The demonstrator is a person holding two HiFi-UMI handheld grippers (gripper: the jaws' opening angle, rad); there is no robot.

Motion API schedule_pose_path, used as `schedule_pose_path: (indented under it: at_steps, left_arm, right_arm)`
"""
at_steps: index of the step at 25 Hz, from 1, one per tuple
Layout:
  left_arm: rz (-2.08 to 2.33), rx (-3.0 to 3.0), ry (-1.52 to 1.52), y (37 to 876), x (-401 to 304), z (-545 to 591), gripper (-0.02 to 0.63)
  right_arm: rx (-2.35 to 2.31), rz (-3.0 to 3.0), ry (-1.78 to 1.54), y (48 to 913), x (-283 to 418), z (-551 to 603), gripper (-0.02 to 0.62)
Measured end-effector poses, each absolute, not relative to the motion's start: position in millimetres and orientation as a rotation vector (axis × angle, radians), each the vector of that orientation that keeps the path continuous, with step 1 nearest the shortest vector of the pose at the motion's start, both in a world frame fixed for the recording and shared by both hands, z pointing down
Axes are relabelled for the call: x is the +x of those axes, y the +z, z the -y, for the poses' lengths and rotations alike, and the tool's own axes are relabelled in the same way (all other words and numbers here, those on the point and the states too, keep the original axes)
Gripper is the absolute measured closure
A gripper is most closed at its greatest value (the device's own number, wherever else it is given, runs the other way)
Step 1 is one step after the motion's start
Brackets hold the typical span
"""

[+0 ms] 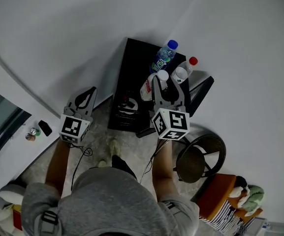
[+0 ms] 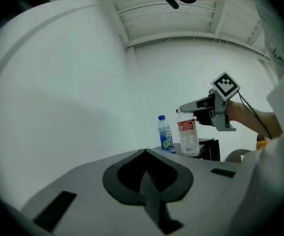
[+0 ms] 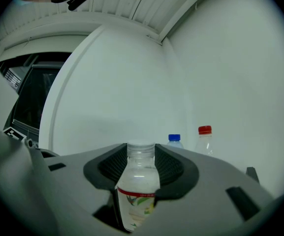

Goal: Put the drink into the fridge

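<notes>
This is a plain indoor room, most likely a corner of a home or a room furnished like one; which of the two, I cannot tell. The walls (image 1: 58, 28) are bare and white, one of them curved, and the ceiling (image 2: 181, 18) is made of white slats. The floor (image 1: 100, 129) is of speckled stone. In the corner stands a small black fridge (image 1: 124, 82) with drink bottles (image 1: 162, 59) on its top. Near it is a round stool (image 1: 193, 166) with a dark seat. At the lower right lie an orange cushion (image 1: 215, 188), a striped cloth (image 1: 229, 214) and soft toys (image 1: 249, 194). On the left there is a dark window (image 3: 31, 97).
</notes>
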State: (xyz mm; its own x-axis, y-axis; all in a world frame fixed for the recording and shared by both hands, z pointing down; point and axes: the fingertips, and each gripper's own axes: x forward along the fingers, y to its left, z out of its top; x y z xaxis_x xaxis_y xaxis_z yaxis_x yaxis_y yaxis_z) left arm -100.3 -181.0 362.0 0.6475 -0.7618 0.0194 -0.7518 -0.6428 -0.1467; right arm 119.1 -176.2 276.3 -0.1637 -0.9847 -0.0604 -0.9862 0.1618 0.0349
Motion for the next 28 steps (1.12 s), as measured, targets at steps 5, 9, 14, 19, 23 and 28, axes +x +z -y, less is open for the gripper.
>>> schedule_pose_path:
  at_steps: [5, 9, 14, 19, 23, 28]
  left_arm:
    - [-1.210, -2.761, -0.117, 361, -100, 154, 0.601]
    - [-1.166, -2.783, -0.110, 359, -99, 134, 0.601]
    - [-1.111, -2.806, -0.106, 360, -93, 118, 0.601]
    - [-1.079, -2.819, -0.112, 364, -84, 109, 0.601]
    - [-1.079, -2.833, -0.122, 370, -72, 108, 0.601]
    - [-1.099, -2.835, -0.120, 383, -57, 109, 0.601]
  right_arm:
    - [-2.059, -2.343, 0.081, 285, 117, 136, 0.407]
    - [-2.107, -2.324, 0.064, 295, 112, 110, 0.407]
    - [-2.145, -2.304, 0.040, 311, 108, 82, 0.405]
    - [-2.126, -2.306, 0.027, 326, 108, 63, 0.407]
    - [-2.142, -2.310, 0.020, 342, 118, 56, 0.406]
    - [-2.146, -2.320, -0.019, 369, 134, 54, 0.407]
